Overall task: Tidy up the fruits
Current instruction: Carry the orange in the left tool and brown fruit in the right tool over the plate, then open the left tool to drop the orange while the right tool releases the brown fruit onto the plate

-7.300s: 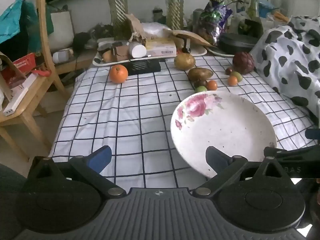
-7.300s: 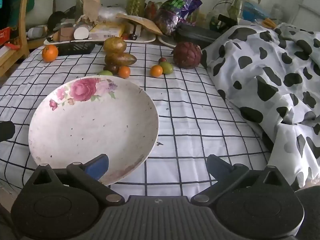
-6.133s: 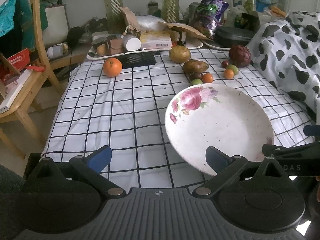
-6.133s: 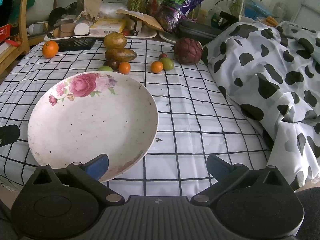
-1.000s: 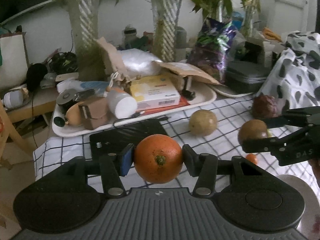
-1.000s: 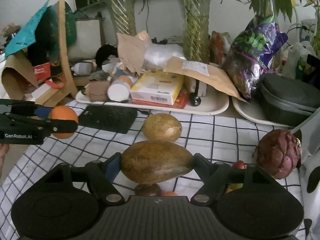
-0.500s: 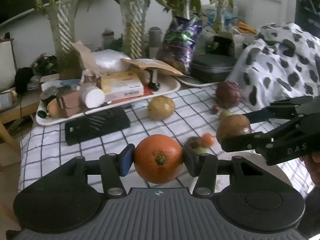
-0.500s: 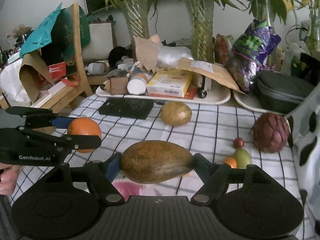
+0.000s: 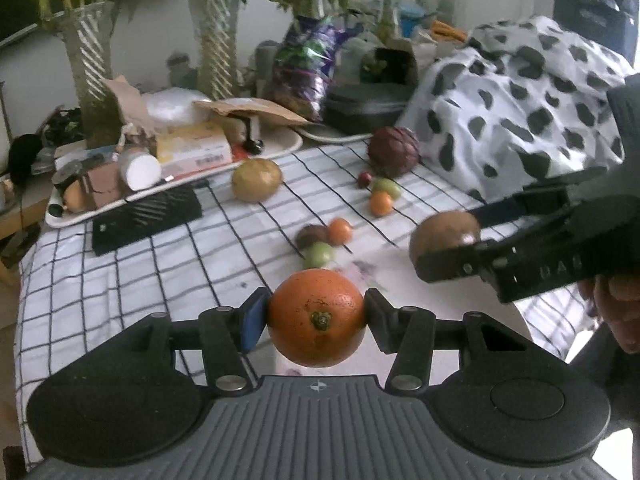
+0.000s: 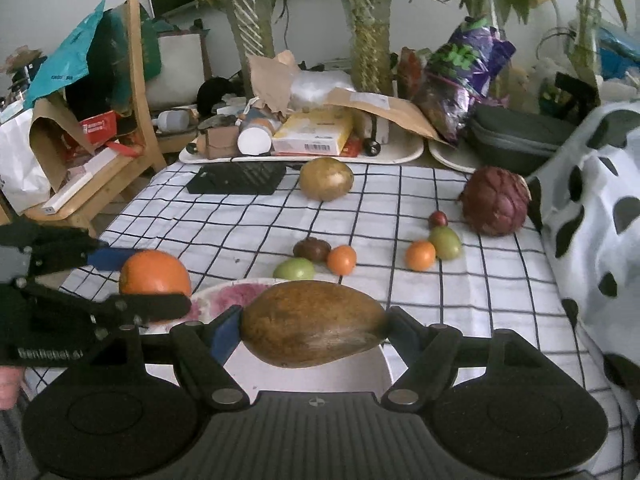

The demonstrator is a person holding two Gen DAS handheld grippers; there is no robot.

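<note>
My left gripper (image 9: 316, 312) is shut on a large orange (image 9: 317, 317) and holds it above the near edge of the floral white plate (image 9: 404, 276). My right gripper (image 10: 314, 326) is shut on a brown oval mango (image 10: 314, 323), also held over the plate (image 10: 320, 376). Each gripper shows in the other's view: the orange (image 10: 154, 272) at left, the mango (image 9: 444, 236) at right. On the checked cloth lie a round yellow-brown fruit (image 10: 326, 179), a dark red scaly fruit (image 10: 495, 201), and several small orange, green and dark fruits (image 10: 320, 258).
A cluttered white tray (image 10: 400, 152) with boxes, a black flat case (image 10: 238, 178), plant vases and a dark pouch stand at the table's back. A cow-print cloth (image 10: 592, 208) covers the right side. A wooden chair (image 10: 120, 152) with bags stands left.
Both grippers have drawn back from the far fruits toward the plate, carrying the orange and the mango. The plate now lies just under both grippers.
</note>
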